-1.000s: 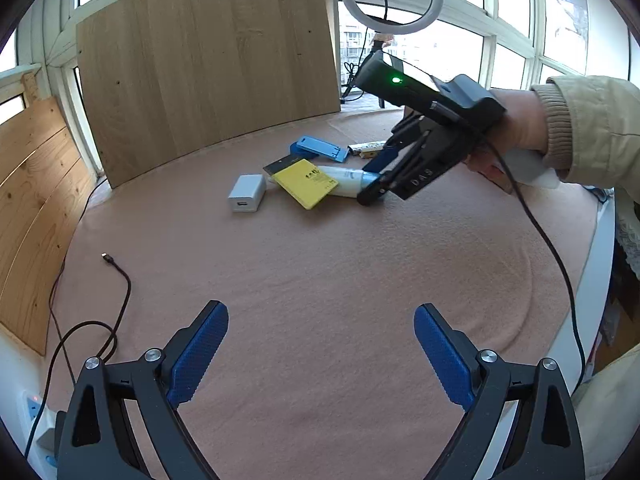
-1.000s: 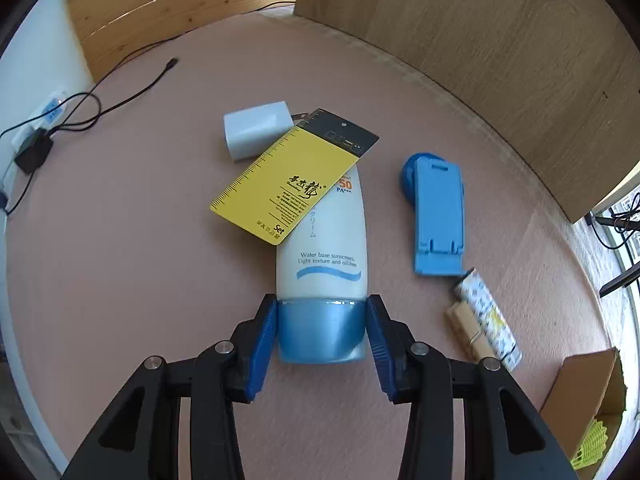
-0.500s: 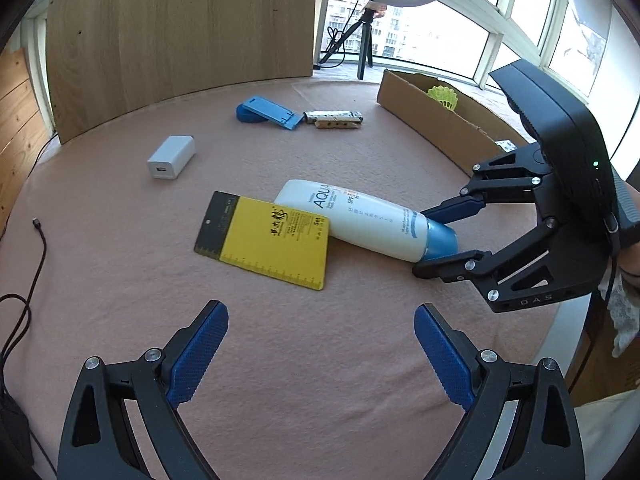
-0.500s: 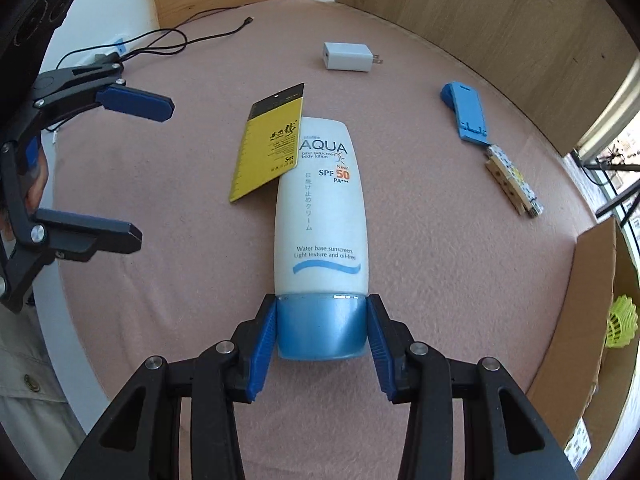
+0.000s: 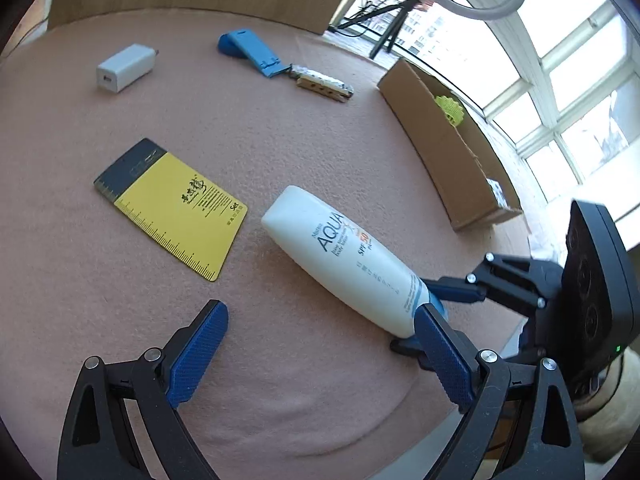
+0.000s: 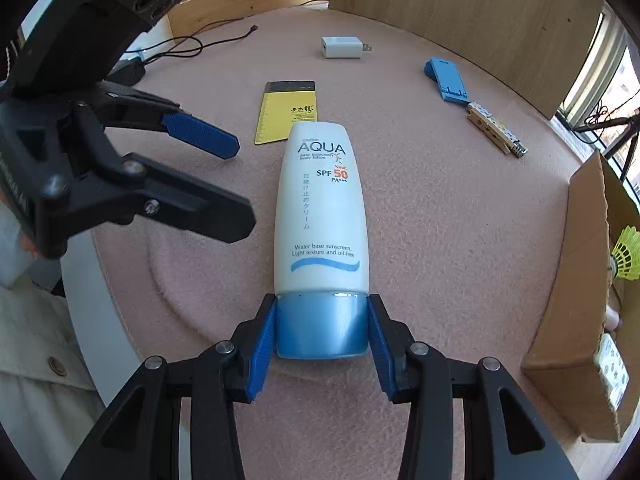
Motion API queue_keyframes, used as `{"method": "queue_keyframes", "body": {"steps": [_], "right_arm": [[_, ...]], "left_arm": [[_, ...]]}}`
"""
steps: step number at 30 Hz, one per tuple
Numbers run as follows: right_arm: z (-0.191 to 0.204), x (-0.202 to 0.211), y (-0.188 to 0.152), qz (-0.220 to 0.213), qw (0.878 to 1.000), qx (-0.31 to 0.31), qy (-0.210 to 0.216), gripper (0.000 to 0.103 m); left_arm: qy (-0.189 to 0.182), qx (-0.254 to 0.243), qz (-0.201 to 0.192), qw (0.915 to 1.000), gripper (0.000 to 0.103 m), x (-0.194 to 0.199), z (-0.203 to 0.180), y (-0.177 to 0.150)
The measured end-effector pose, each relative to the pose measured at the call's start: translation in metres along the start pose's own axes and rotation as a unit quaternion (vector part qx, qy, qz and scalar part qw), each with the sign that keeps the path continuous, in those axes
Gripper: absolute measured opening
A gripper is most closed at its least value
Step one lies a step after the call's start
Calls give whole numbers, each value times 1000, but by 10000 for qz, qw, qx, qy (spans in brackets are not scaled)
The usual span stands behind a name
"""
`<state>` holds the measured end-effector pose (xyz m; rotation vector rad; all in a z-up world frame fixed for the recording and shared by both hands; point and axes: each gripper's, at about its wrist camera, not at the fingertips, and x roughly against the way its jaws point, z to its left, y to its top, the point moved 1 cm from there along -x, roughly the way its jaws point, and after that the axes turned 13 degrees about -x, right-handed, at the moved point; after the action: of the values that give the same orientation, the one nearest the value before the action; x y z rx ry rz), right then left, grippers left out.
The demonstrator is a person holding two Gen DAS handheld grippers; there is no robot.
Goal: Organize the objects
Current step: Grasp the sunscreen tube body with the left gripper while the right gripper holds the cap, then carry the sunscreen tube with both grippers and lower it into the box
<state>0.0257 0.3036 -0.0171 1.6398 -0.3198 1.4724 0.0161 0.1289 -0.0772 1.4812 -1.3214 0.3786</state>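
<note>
At the bottom centre of the right wrist view, the right gripper is clamped on the blue cap of the sunscreen tube, both pads pressed against the cap's sides. The tube's white body stretches up the middle of the frame over the pink felt tabletop; whether its far end rests on the felt or is lifted clear cannot be told. At left centre of that view the left gripper stands with its jaws wide apart and nothing between them, just beside the tube.

Just beyond the tube's far end lies the yellow ruler card, flat and apart from it. Farther up, toward the upper centre, sits the white charger plug; toward the upper right lie the blue phone stand and, touching its near end, a patterned clothespin.

Along the right edge stands the cardboard box, with a yellow shuttlecock already inside.

As a judgement, the sorting is early: one item appears boxed, the tube is in hand, and four items remain spread on the felt, assuming the box is the destination.
</note>
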Motion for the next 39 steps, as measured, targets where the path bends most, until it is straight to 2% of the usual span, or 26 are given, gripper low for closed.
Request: {"method": "queue_keyframes", "body": {"steps": [6,8,10,12,15,16,17,23,28,35,39], "right_arm": [[4,3,-9,-257,9995,-92,150,40],[4,3,-10,-320,9993,-108,182,40],[4,4,-13,-414,9987,-154,245,40],[3,5,-14,-524,9980,-166,311,40],[2,5,-14,-595,9973,-215,364,39],[2,6,-14,-602,9973,-233,359,39],[2,6,-14,-609,9972,-240,348,39],[3,10,-11,-637,9969,-342,294,39],[4,21,-2,-795,9960,-334,253,39],[-1,46,21,-1126,9931,-295,174,39],[-8,61,36,-1328,9905,-348,116,39]], "left_arm": [[-171,496,-264,9983,96,-10,6,14],[-325,611,-342,9970,94,-14,7,19],[-563,738,-323,9952,86,-21,7,22],[-576,691,-341,9954,84,-24,3,25],[-528,642,-282,9961,62,-29,2,28],[-530,651,-253,9962,51,-30,4,28],[-553,664,-230,9960,48,-31,5,28],[-646,486,-381,9960,44,-22,2,32],[-558,358,-554,9963,44,-5,-1,45],[-240,46,-845,9961,44,32,-17,76],[76,-238,-940,9953,44,52,-34,101]]}}
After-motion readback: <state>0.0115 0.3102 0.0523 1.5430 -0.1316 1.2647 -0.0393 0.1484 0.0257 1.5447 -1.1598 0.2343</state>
